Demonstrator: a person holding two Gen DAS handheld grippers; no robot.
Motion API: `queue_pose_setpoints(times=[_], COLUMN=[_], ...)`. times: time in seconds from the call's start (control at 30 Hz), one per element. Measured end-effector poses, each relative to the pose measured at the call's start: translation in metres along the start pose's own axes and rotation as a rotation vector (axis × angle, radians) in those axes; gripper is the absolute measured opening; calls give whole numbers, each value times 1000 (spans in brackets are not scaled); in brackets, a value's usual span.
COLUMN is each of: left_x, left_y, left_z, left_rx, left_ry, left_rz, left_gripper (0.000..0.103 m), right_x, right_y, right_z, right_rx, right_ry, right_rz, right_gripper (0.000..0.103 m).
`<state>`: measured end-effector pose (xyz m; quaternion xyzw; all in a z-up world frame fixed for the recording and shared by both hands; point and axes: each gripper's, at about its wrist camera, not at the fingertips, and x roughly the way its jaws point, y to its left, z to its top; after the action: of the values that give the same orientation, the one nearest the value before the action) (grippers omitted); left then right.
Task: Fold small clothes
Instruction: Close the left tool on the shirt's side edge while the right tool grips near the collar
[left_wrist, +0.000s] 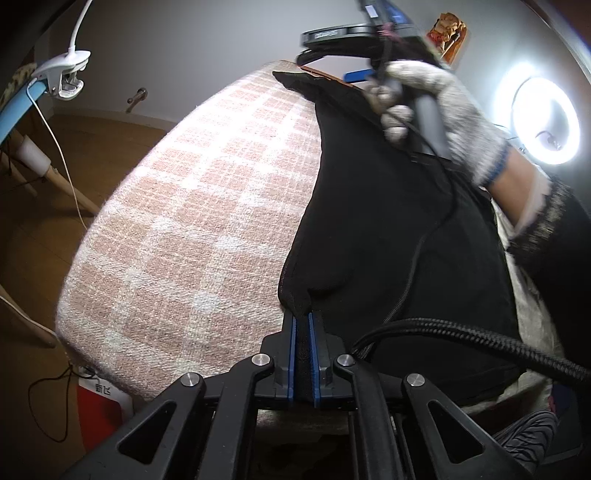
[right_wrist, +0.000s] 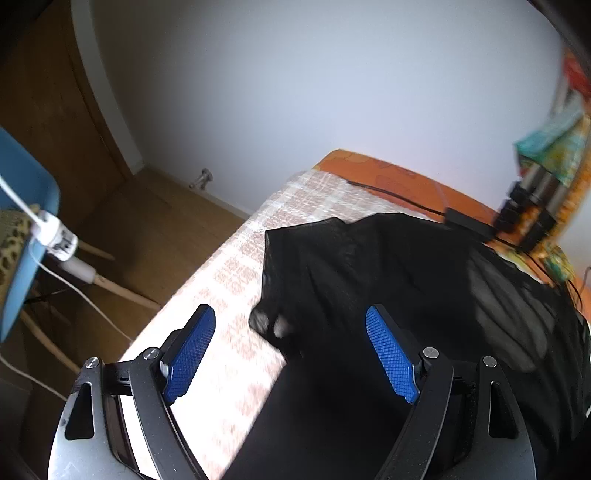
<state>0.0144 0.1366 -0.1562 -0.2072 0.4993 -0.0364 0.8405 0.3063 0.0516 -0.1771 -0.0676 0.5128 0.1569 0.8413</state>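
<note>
Black cloth, a small garment (left_wrist: 388, 206), lies spread on the pink checked cover (left_wrist: 192, 229) of the table, toward its right side. The left gripper (left_wrist: 303, 325) has its blue pads pressed together on the garment's near edge, pinching a fold. The right gripper (right_wrist: 291, 350), held in a gloved hand (left_wrist: 436, 110), hangs above the garment with its fingers wide apart, gripping nothing.
</note>
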Motion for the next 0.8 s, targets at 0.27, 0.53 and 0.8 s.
queue_pose_setpoints(times=[0.27,0.53,0.8], left_x=[-5,-5,-7], left_y=[-10,-14,-21], left_z=[5,8,7], left_rx=[13,22,55], left_ry=[-18,-23,-44], left_rz=[-28,-26,-23], left_gripper=[2,1,1], right_x=[50,72,60], right_y=[7,10,1], right_z=[16,23,31], right_rx=[-39,-84,-81], right_ry=[57,84,57], right_rz=[-77,-108,-116], right_gripper=[72,49,3])
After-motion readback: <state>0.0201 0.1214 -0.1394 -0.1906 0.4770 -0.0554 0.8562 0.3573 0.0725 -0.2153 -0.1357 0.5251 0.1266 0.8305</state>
